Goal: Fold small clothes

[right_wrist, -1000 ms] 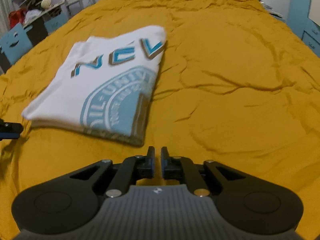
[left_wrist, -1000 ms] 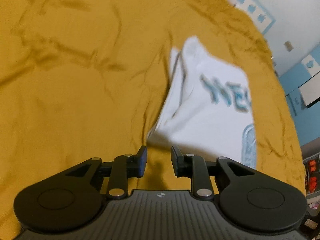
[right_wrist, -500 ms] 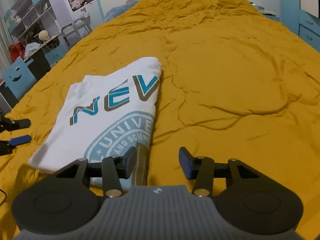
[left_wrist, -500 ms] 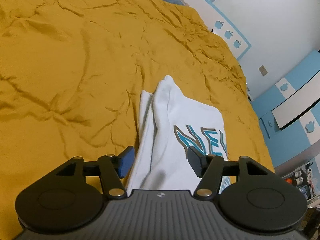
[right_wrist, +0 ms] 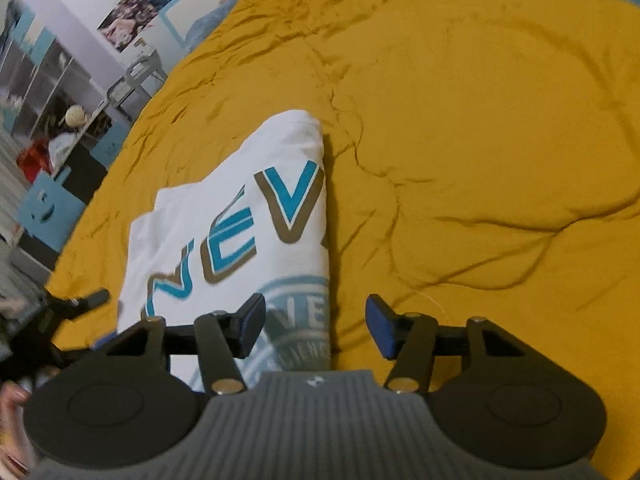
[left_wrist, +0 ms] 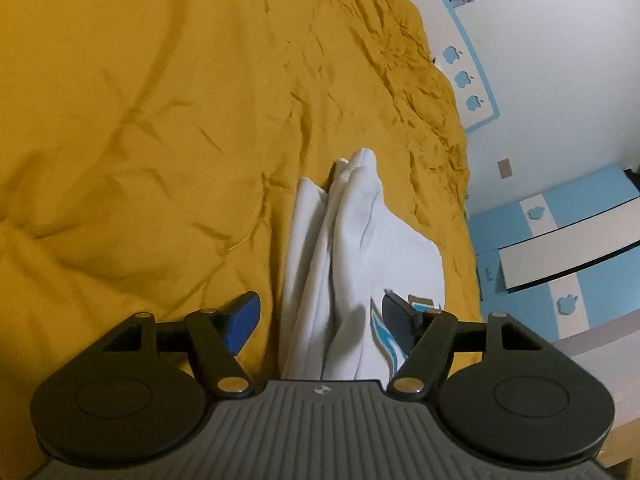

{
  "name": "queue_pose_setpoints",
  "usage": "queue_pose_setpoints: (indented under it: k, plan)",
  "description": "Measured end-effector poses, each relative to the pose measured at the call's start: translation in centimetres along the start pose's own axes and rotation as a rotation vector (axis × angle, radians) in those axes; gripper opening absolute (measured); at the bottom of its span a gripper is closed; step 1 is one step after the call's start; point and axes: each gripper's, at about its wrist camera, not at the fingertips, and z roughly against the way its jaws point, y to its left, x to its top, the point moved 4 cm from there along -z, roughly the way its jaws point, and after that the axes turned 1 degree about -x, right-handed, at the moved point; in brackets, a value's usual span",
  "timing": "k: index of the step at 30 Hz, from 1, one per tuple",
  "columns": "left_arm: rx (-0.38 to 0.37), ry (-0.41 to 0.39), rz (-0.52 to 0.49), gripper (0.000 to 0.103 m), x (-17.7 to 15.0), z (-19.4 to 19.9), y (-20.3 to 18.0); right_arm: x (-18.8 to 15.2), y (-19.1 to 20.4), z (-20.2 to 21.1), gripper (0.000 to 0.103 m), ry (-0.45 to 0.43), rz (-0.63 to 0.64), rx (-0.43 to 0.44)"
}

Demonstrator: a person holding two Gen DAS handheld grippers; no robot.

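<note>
A folded white T-shirt (right_wrist: 240, 216) with blue and brown lettering and a round blue emblem lies on the mustard-yellow bedspread (right_wrist: 480, 128). In the left wrist view the shirt (left_wrist: 352, 248) runs between the fingers, seen from its layered side edge. My left gripper (left_wrist: 320, 320) is open, its jaws on either side of the shirt's edge. My right gripper (right_wrist: 316, 324) is open over the shirt's right folded edge, the left finger above the emblem and the right finger above the bedspread. The left gripper's finger (right_wrist: 80, 300) shows at the shirt's far left.
The bedspread (left_wrist: 140, 120) is wrinkled and stretches far ahead in both views. A white wall with blue apple stickers (left_wrist: 464, 78) and blue drawers (left_wrist: 560, 248) lie right of the bed. Shelves and a blue chair (right_wrist: 48, 204) stand left of it.
Both grippers have opened wide from nearly shut and moved in close over the shirt's opposite side edges. The shirt has stayed folded on the bed.
</note>
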Motion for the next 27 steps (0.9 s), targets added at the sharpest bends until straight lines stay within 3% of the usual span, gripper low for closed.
queue_pose_setpoints:
  k: [8,10,15,20,22,27]
  plan:
    - [-0.011,0.016,-0.054,0.074,2.5,-3.4,-0.2,2.8,-2.0,-5.0,0.056,0.069,-0.193,0.118]
    - [-0.017,0.006,-0.049,0.062,3.1,-3.7,0.0,3.4,-2.7,-6.1,0.056,0.079,-0.255,0.161]
    - [-0.066,0.019,0.012,0.045,3.9,-5.1,0.8,5.0,-3.1,-8.6,0.053,0.082,-0.33,0.228]
    - [-0.075,0.017,0.037,0.033,4.0,-5.6,0.9,6.3,-4.0,-11.1,0.043,0.097,-0.472,0.325]
    - [-0.075,0.007,0.043,0.026,4.0,-5.2,0.7,6.6,-4.3,-11.6,0.031,0.099,-0.519,0.345]
    - [-0.044,-0.051,-0.059,0.022,3.6,-3.3,-2.2,7.1,-2.9,-10.2,0.012,0.067,-0.451,0.343]
